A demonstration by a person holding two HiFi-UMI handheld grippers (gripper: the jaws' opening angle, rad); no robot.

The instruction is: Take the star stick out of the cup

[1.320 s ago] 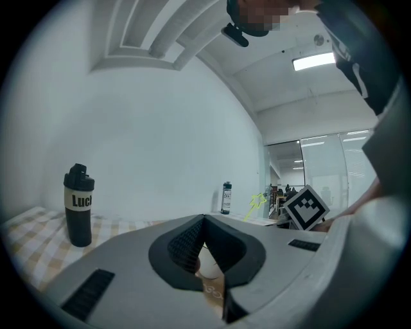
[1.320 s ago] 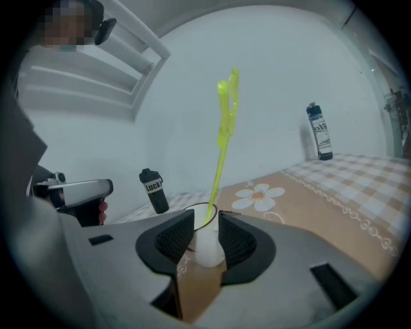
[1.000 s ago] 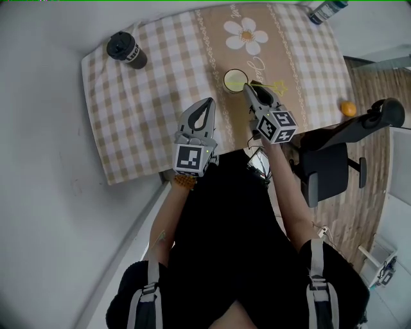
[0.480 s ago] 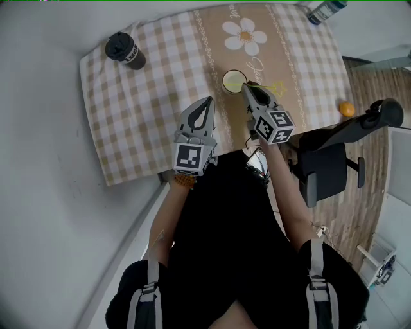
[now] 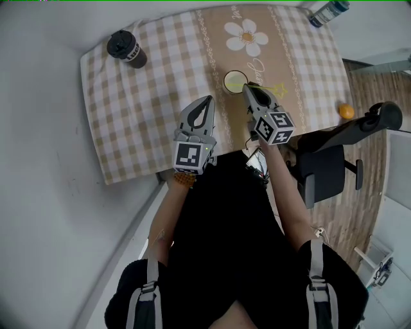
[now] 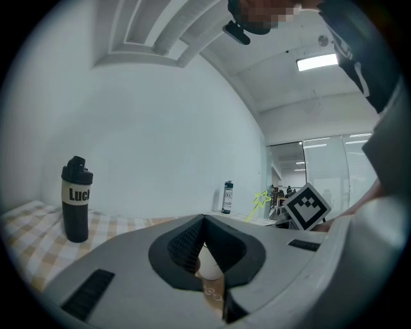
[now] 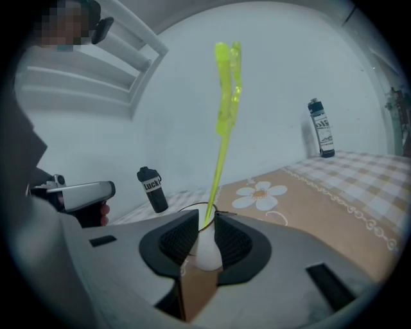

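A white cup (image 5: 235, 80) stands on the checked tablecloth (image 5: 160, 77), and a yellow-green star stick (image 5: 277, 86) leans out of it to the right. My right gripper (image 5: 248, 87) reaches the cup's rim from the near side. In the right gripper view the star stick (image 7: 222, 128) rises between the two pads; the jaws have just been closing and now hold its lower shaft above the cup (image 7: 207, 254). My left gripper (image 5: 208, 100) hovers to the near left of the cup, shut and holding nothing. The left gripper view shows the cup (image 6: 209, 266) and, to the right, the star stick (image 6: 259, 200).
A black bottle (image 5: 126, 49) stands at the far left of the table and a dark green bottle (image 5: 327, 11) at the far right corner. To the right of the table are an office chair (image 5: 331, 160) and an orange ball (image 5: 347, 110) on the wooden floor.
The right gripper's jaws have drawn in round the stick. Both hands, the cup and the stick have kept their places.
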